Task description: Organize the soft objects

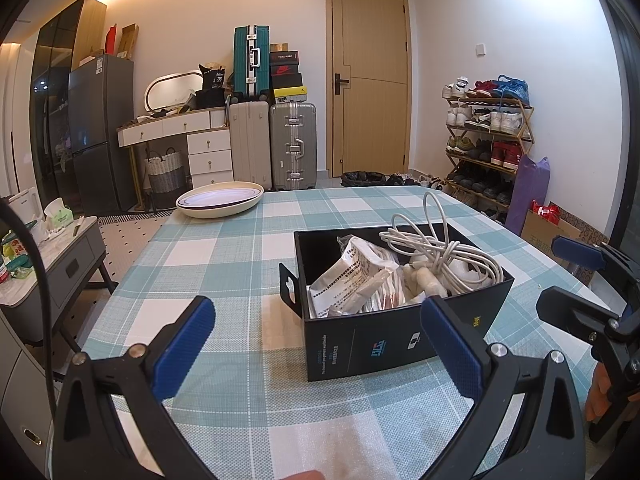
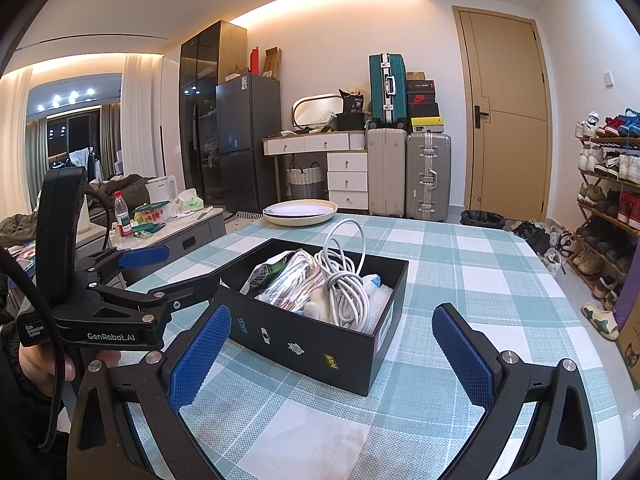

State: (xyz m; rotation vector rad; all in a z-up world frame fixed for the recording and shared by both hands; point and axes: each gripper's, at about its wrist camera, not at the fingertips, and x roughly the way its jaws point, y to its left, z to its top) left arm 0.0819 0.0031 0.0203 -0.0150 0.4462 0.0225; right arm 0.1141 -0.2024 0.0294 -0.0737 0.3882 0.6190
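Note:
An open black box [image 1: 360, 344] stands on the checked tablecloth [image 1: 240, 280]. It holds a coiled white cable [image 1: 440, 252] and several plastic-wrapped packets [image 1: 356, 276]. My left gripper [image 1: 320, 340] is open just in front of the box's near wall, with nothing between its blue pads. At the right edge of this view, my right gripper [image 1: 560, 276] is beside the box, also open. In the right wrist view, the box [image 2: 304, 340] with the cable [image 2: 344, 280] and packets [image 2: 288, 280] lies ahead of my open right gripper [image 2: 332, 350]. My left gripper [image 2: 176, 270] is at the box's left corner.
A cream plate [image 1: 220, 200] sits at the table's far edge. Beyond are suitcases [image 1: 292, 144], a white dresser [image 1: 188, 136], a fridge [image 1: 100, 128], a closed door [image 1: 372, 80] and a shoe rack [image 1: 488, 140]. A cluttered side table [image 2: 160, 232] stands left of the table.

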